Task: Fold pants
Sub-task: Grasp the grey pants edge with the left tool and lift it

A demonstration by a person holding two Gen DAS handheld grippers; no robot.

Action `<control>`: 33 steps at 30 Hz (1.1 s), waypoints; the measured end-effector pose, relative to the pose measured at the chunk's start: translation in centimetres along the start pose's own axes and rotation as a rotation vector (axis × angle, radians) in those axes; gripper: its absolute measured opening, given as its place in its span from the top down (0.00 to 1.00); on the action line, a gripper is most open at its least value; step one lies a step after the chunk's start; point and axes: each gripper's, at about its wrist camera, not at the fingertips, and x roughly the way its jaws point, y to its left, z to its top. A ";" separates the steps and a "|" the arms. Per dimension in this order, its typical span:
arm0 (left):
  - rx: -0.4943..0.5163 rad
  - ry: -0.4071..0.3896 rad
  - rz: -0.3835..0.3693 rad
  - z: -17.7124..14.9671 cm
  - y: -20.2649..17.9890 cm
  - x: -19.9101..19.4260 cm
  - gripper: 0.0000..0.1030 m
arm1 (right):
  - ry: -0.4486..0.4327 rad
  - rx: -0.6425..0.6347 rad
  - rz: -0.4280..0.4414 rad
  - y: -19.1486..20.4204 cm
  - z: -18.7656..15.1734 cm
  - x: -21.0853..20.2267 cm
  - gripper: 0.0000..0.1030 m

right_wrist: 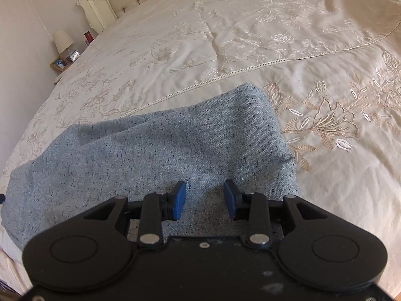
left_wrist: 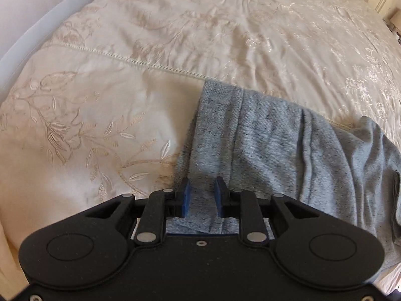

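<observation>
**Pants lie across the bed, right under both claws**

The pants (left_wrist: 270, 135) are grey-blue and speckled, and they lie on the cream bed cover (left_wrist: 105, 115) near the close edge of the bed. They are bunched and wrinkled, not flat yet.

The left claw (left_wrist: 202, 195) sits over one end of the pants. Its blue fingers are a little way apart, with cloth showing in the gap, but nothing is pinched between them. From this claw the pants stretch away to the right — the cloth's left edge runs up just past the claw, and bare bed cover lies to the left of it.

The right claw (right_wrist: 205, 198) is a bit wider and holds nothing too. Cloth lies right below it. From here the pants (right_wrist: 155, 145) run off to the left, and the cloth's right edge is close beside the claw.

So the long way of the pants goes side to side, from one claw to the other. Each claw looks nearest to its own end — likely each would grab the end just under it.
</observation>
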 end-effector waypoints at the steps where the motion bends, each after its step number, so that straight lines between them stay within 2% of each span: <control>1: -0.001 -0.005 0.000 -0.1 0.4 0.4 0.58 | 0.000 0.000 -0.002 0.0 0.0 0.0 0.65; 3: -0.003 -0.026 0.008 -0.4 1.0 0.7 0.41 | 0.001 -0.002 -0.005 0.1 -0.1 0.0 0.65; 5: -0.016 -0.037 -0.008 -0.6 1.9 1.0 0.36 | 0.001 -0.003 -0.008 0.2 0.0 0.0 0.65; 9: -0.049 -0.042 -0.081 -0.8 3.3 1.5 0.34 | 0.003 -0.009 -0.012 0.2 0.1 0.1 0.64; 14: -0.017 -0.035 -0.092 -1.0 2.5 1.3 0.34 | 0.005 -0.017 -0.021 0.2 0.1 0.3 0.64; 17: -0.042 -0.006 -0.117 -1.0 2.6 1.3 0.34 | 0.003 -0.031 -0.027 0.4 0.1 0.4 0.63; 19: -0.043 0.067 -0.245 -0.9 2.5 1.5 0.29 | 0.002 -0.034 -0.028 0.4 0.1 0.4 0.62; 20: -0.032 0.093 -0.288 -1.0 2.1 1.5 0.21 | 0.002 -0.035 -0.026 0.4 0.1 0.4 0.61; 21: -0.001 0.093 -0.277 -1.2 1.3 1.5 0.19 | 0.002 -0.033 -0.023 0.4 0.1 0.4 0.61; 22: 0.041 0.083 -0.232 -1.5 0.3 1.5 0.19 | 0.001 -0.031 -0.022 0.4 0.1 0.4 0.61; 24: 0.071 0.075 -0.181 -1.8 -1.0 2.0 0.17 | 0.001 -0.029 -0.018 0.3 0.2 0.5 0.60; 25: 0.065 0.069 -0.169 -1.8 -1.2 2.1 0.17 | 0.000 -0.028 -0.016 0.3 0.2 0.5 0.60; 26: 0.061 0.060 -0.169 -1.8 -1.5 2.0 0.25 | 0.000 -0.027 -0.014 0.3 0.2 0.5 0.60; 27: 0.058 0.050 -0.184 -1.8 -1.6 1.6 0.40 | -0.001 -0.027 -0.012 0.3 0.1 0.5 0.59; 29: 0.043 0.021 -0.171 -1.7 -1.9 0.3 0.56 | 0.000 -0.034 -0.011 0.3 0.1 0.5 0.59; 33: 0.048 -0.044 -0.155 -1.1 -3.2 -2.2 0.63 | 0.004 -0.044 0.007 0.3 0.2 0.4 0.59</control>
